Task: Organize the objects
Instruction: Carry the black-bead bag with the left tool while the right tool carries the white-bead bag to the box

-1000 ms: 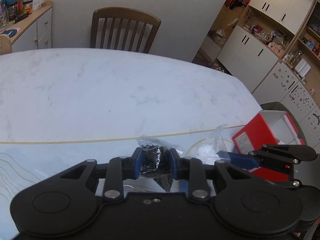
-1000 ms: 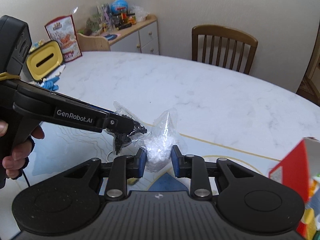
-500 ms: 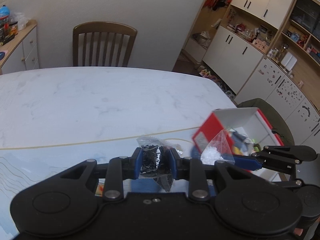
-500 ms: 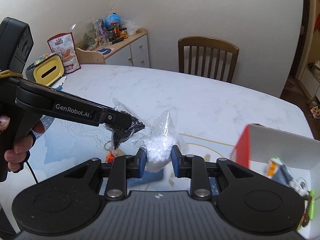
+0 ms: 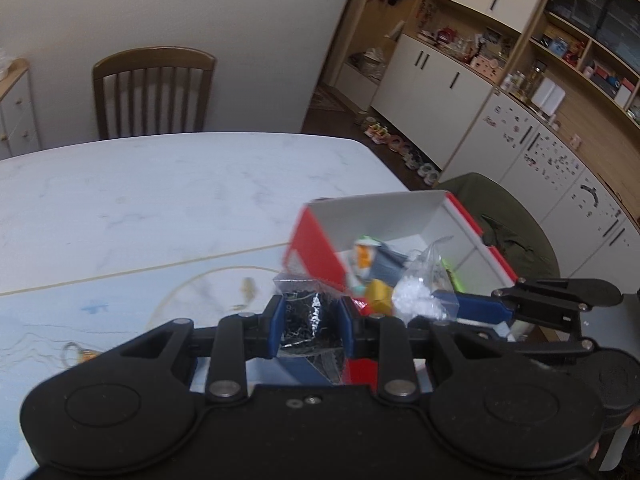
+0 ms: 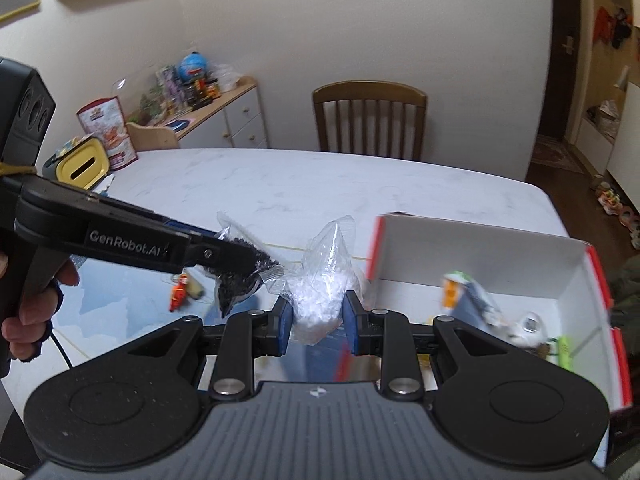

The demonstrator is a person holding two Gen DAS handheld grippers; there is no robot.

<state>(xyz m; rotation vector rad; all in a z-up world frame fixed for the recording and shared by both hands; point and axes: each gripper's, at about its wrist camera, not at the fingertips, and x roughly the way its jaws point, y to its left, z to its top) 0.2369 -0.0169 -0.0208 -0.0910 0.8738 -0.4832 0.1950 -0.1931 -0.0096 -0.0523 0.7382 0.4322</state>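
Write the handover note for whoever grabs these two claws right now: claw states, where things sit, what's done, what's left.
Left claw: shut on the clear plastic bag of small black pieces, held in the air beside the box.
Right claw: shut on the clear plastic bag of white pieces, also airborne.
Red-and-white open cardboard box: on the right end of the white marble table, already holding several small toys.
Done: both bags picked up and carried to the box.
Left: drop both bags in. A small orange toy lies on the mat, probably next.
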